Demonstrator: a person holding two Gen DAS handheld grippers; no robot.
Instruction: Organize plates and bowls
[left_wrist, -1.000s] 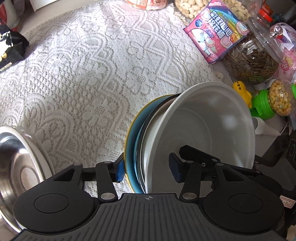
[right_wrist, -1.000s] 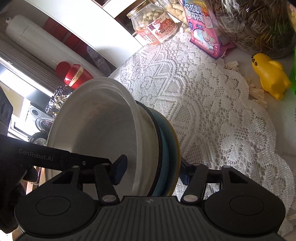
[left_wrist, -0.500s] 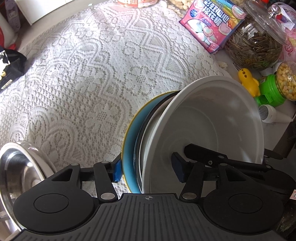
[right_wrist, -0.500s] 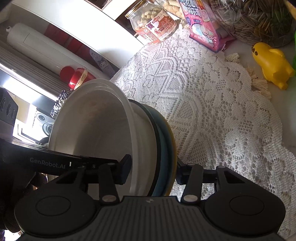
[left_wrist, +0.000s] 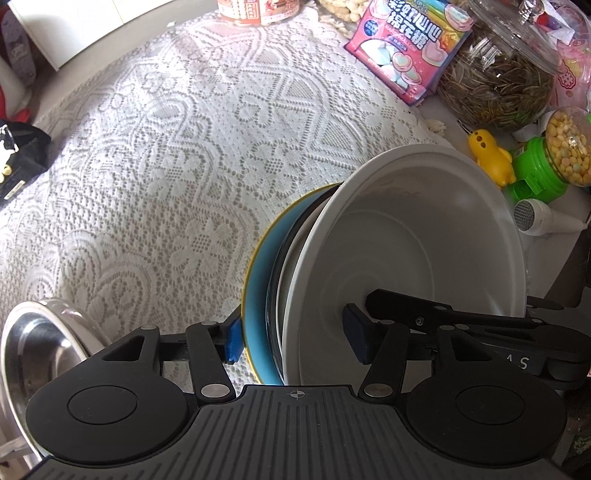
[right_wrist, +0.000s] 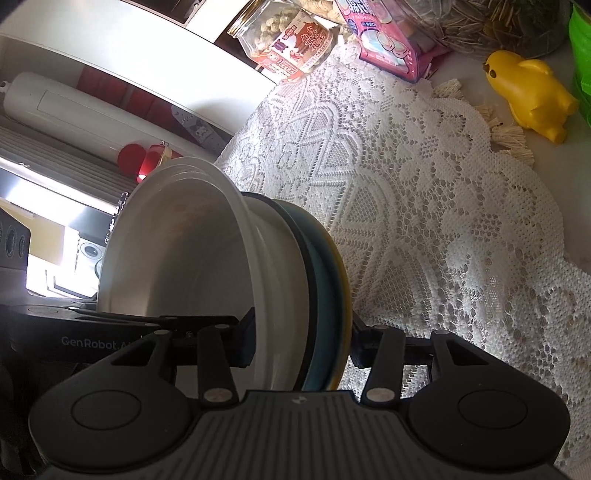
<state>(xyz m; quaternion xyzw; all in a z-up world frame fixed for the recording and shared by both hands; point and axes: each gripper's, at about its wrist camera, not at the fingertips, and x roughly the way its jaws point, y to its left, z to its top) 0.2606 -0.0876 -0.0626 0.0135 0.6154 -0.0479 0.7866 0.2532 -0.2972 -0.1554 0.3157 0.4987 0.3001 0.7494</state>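
Note:
Both grippers clamp one stack of dishes held on edge above the lace cloth. The stack is a white bowl (left_wrist: 413, 236), a dark-rimmed white plate and a blue plate with a yellow rim (left_wrist: 260, 291). My left gripper (left_wrist: 293, 341) is shut on the stack, one pad on the blue plate's back, the other inside the bowl. My right gripper (right_wrist: 301, 343) is shut on the same stack from the opposite side; the white bowl (right_wrist: 177, 251) and blue plate (right_wrist: 327, 295) show there. A steel bowl (left_wrist: 33, 350) sits at the lower left.
A white lace tablecloth (left_wrist: 177, 155) covers the table. At its far right stand a pink marshmallow bag (left_wrist: 410, 55), a glass jar of seeds (left_wrist: 495, 81), a yellow duck toy (left_wrist: 491, 155), a green-lidded jar (left_wrist: 554, 162) and a peanut jar (right_wrist: 291, 40). A black pouch (left_wrist: 18, 162) lies at left.
Both grippers have carried the stack slightly toward the near side of the cloth; more of the snack items show at the far right. The grip is unchanged.

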